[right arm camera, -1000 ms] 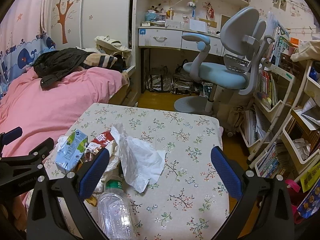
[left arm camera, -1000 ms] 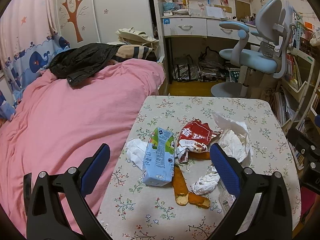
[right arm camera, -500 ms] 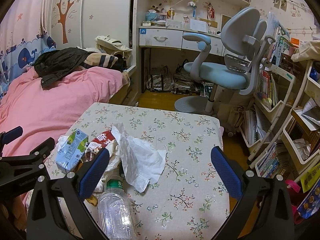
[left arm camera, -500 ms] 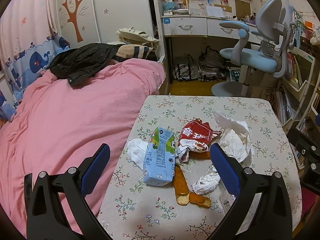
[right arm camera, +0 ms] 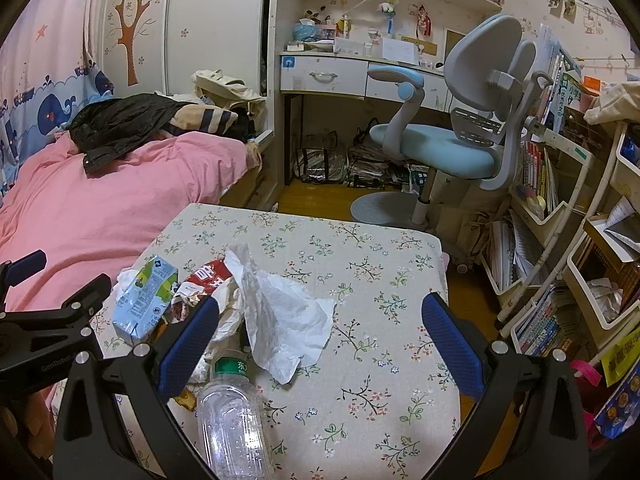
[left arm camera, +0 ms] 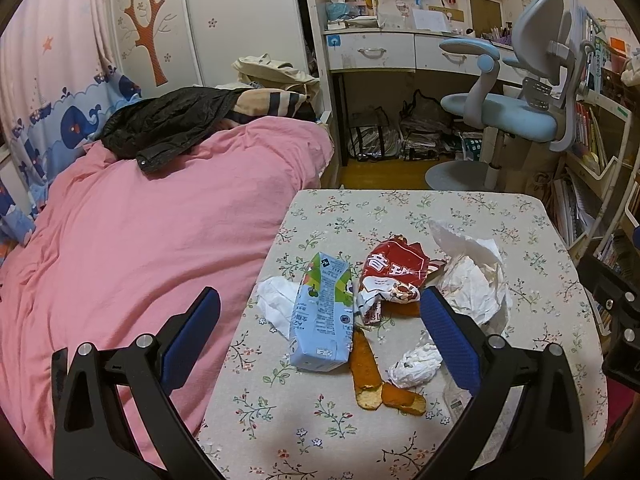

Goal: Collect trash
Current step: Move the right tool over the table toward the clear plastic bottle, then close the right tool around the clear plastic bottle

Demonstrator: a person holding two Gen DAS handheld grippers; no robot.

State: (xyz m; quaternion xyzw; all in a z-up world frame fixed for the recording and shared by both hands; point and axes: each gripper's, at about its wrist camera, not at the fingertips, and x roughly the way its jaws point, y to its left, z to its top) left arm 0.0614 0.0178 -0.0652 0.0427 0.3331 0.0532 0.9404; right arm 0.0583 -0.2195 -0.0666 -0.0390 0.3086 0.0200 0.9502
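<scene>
A floral-clothed table [left arm camera: 400, 440] stands beside a pink bed [left arm camera: 140, 240] in the bedroom I'm viewing. On its near-left part I count one milk carton [left arm camera: 322, 316], one red wrapper [left arm camera: 390, 276], one bottle [right arm camera: 232, 416], and orange peels [left arm camera: 366, 368]. Left gripper [left arm camera: 320, 328] and right gripper [right arm camera: 320, 328] are both spread, empty.
</scene>
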